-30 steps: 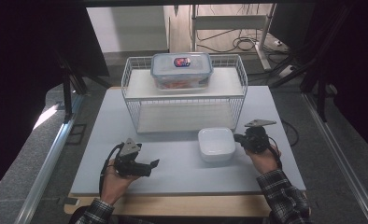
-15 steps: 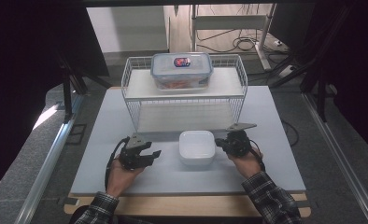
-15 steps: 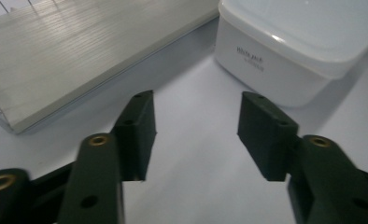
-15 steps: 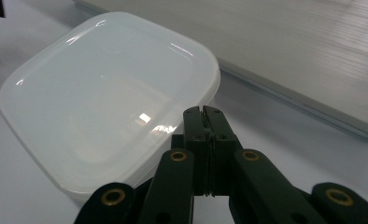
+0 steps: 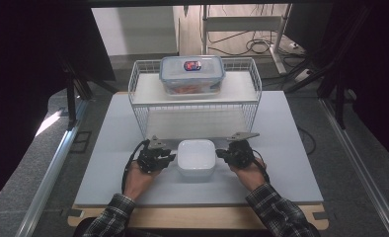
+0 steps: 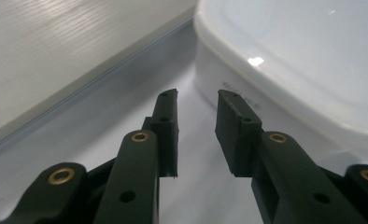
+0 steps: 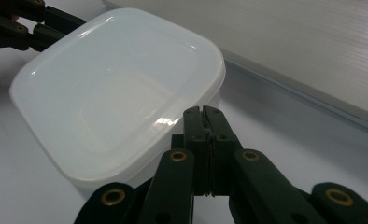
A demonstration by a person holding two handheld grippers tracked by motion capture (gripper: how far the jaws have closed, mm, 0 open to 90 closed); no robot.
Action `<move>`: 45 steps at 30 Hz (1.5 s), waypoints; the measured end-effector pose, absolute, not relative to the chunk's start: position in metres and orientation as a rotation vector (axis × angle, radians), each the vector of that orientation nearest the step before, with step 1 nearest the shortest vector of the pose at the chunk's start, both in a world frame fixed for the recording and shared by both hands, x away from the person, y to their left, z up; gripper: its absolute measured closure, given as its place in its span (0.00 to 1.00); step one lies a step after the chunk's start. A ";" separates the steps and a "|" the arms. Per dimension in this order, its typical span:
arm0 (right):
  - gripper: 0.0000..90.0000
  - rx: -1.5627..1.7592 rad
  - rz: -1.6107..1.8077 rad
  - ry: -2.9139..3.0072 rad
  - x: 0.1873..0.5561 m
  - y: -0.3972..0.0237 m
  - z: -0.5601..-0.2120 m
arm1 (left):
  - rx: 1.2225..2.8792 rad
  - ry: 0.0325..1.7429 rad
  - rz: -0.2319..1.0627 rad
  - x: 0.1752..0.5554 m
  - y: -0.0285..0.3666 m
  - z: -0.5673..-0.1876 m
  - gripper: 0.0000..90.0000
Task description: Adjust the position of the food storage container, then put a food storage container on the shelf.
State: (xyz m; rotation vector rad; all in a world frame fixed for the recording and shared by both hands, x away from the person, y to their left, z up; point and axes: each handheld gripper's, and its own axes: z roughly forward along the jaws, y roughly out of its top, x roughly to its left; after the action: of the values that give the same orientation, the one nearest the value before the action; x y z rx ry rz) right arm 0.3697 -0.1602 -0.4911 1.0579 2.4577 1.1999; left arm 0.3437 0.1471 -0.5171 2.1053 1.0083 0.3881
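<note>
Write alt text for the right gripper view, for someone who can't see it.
The right gripper, its two black jaws shut together, presses against the side of a white lidded container on a white table. The left gripper reaches the container's far side at top left.
</note>
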 end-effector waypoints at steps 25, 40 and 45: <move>0.33 0.953 1.225 2.459 0.350 -0.175 -0.483 | 2.003 1.064 0.465 0.314 0.183 -0.511 0.13; 0.10 0.982 1.251 2.475 0.349 -0.179 -0.489 | 2.024 0.998 0.467 0.317 0.182 -0.517 0.02; 0.06 0.962 1.217 2.488 0.348 -0.173 -0.490 | 2.014 1.006 0.428 0.317 0.181 -0.511 0.01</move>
State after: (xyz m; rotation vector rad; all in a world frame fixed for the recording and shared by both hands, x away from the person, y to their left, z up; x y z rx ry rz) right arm 0.3484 -0.1729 -0.4902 0.9615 2.4881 1.2174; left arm 0.3170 0.1809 -0.5109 2.0138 1.0062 0.4282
